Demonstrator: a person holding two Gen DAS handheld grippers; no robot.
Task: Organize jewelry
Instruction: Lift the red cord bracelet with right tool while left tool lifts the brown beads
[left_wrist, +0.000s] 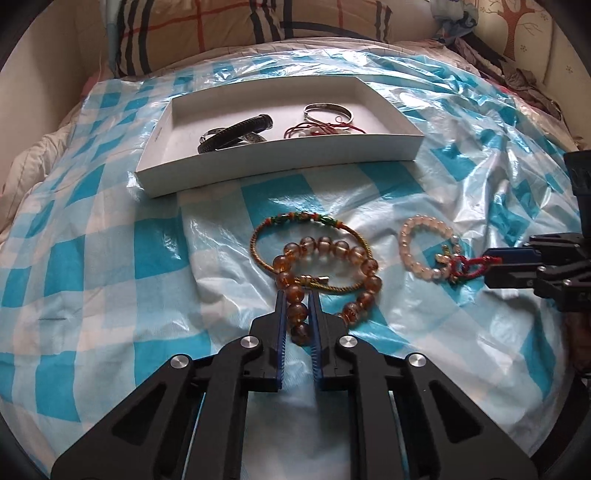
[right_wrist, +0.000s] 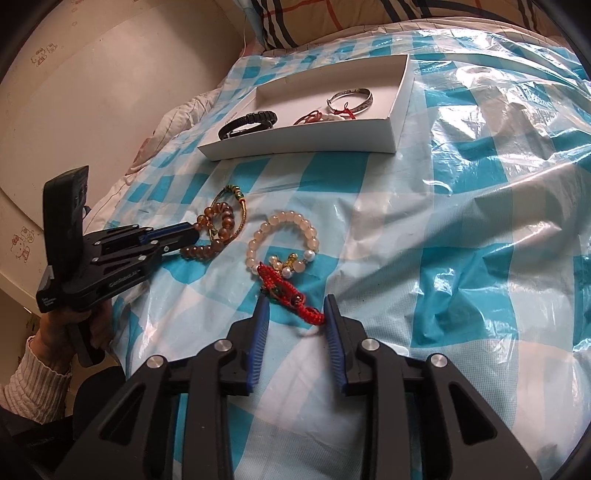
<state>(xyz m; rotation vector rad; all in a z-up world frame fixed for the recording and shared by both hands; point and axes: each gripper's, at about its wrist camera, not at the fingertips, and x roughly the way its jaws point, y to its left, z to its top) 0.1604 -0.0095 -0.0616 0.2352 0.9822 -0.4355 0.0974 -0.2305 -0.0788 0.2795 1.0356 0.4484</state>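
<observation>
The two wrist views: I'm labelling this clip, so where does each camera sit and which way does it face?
Left wrist: on the left gripper, looking down over its jaws, shut on the amber bead bracelet, toward the white tray; the right gripper enters from the right.
Right wrist: on the right gripper, jaws open around the red cord bracelet; the left gripper, hand and sleeve show at left.
Shared: the tray, both bracelets, the pale bead bracelet, the checked plastic sheet.
</observation>
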